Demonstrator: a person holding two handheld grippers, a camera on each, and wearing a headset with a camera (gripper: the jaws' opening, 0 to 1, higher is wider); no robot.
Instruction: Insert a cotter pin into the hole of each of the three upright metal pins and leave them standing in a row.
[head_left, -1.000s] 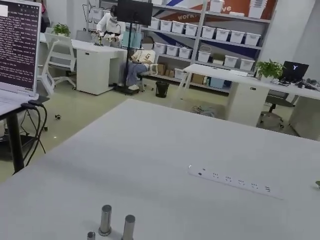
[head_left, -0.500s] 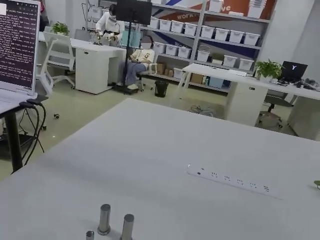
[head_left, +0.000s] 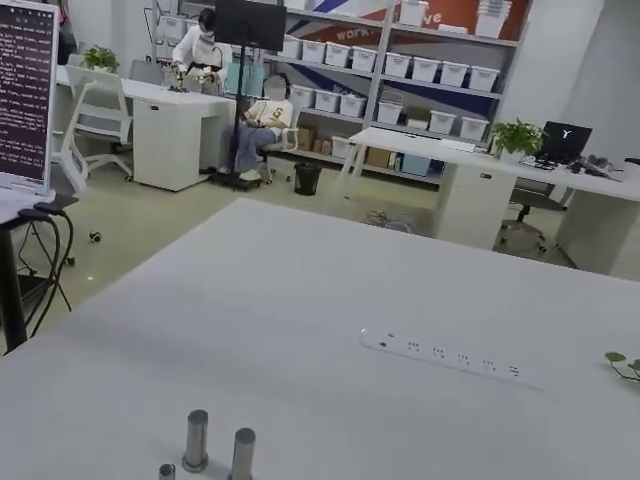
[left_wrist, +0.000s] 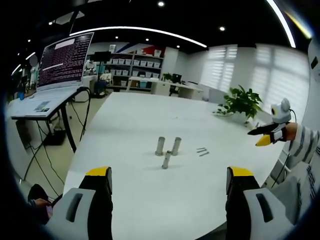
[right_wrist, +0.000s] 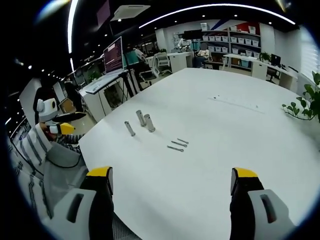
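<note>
Yellow fingers (left_wrist: 98, 172) wide, empty; left gripper (left_wrist: 170, 172), right gripper (right_wrist: 172, 173)

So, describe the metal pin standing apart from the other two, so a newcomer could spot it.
On the white table, find the three metal pins left of the loose cotter pins in the left gripper view. Two stand side by side; the lone pin stands in front of them, nearer the camera.

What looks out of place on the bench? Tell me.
Nothing stands out. The three metal pins stand upright in a cluster, and the cotter pins lie loose on the table beside them.
</note>
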